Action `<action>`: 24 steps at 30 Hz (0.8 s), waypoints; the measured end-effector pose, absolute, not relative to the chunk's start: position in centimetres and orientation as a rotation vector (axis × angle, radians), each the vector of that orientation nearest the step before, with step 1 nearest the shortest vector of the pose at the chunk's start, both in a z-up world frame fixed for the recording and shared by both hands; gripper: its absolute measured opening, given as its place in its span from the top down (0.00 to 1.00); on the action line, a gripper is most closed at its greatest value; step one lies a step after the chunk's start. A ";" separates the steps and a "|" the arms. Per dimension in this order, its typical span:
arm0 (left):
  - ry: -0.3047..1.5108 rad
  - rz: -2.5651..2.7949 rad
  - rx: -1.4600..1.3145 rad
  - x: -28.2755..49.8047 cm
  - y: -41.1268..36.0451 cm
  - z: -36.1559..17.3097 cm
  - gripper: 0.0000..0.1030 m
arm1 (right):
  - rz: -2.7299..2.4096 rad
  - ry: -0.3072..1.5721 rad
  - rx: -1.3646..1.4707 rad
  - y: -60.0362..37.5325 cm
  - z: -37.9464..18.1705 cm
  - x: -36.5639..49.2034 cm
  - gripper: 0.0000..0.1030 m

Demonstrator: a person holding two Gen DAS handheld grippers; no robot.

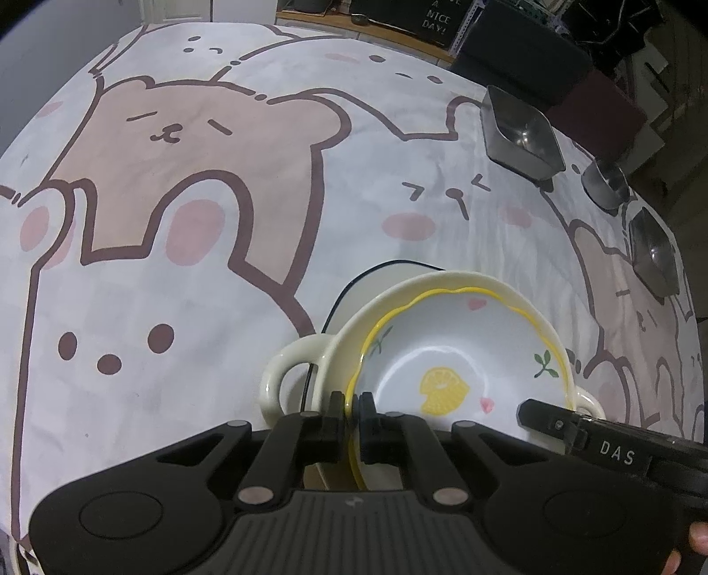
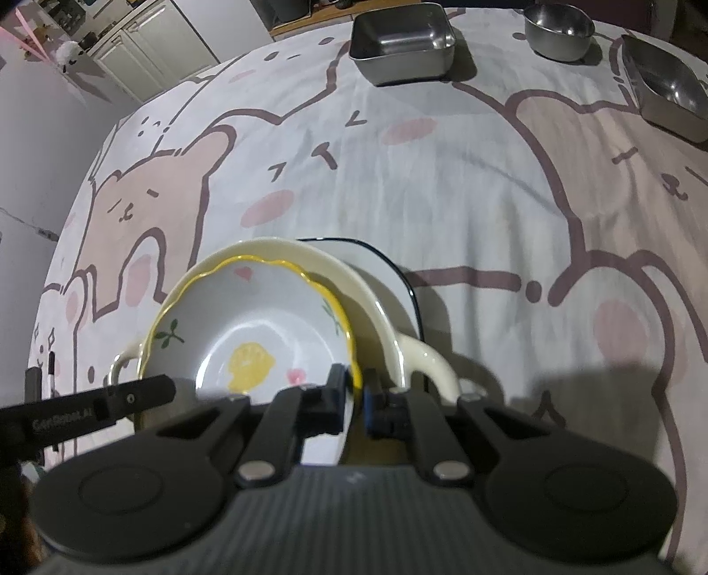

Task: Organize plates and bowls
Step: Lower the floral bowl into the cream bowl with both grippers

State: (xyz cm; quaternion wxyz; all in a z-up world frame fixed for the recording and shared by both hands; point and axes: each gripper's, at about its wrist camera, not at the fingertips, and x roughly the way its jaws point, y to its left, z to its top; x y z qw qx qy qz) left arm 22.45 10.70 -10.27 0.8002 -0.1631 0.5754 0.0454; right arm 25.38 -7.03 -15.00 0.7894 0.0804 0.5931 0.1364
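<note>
A white lemon-print bowl (image 1: 455, 349) with a wavy yellow rim sits inside a cream two-handled bowl (image 1: 292, 367). Beneath them lies a white plate with a dark rim (image 1: 367, 283). My left gripper (image 1: 352, 400) is shut on the lemon bowl's near-left rim. In the right wrist view my right gripper (image 2: 356, 382) is shut on the opposite rim of the lemon bowl (image 2: 248, 318), inside the cream bowl (image 2: 398, 336). I cannot tell whether the lemon bowl rests on the cream bowl or hangs just inside it.
A cartoon bear tablecloth (image 1: 177, 287) covers the table. At the far side stand a square steel tray (image 2: 402, 44), a round steel bowl (image 2: 559, 31) and another steel tray (image 2: 668, 88). A black pen (image 2: 51, 371) lies at the left.
</note>
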 end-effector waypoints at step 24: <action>1.233 0.094 -0.266 22.6 9.8 -10.1 0.93 | 0.297 1.257 0.205 -8.4 -13.7 25.1 0.93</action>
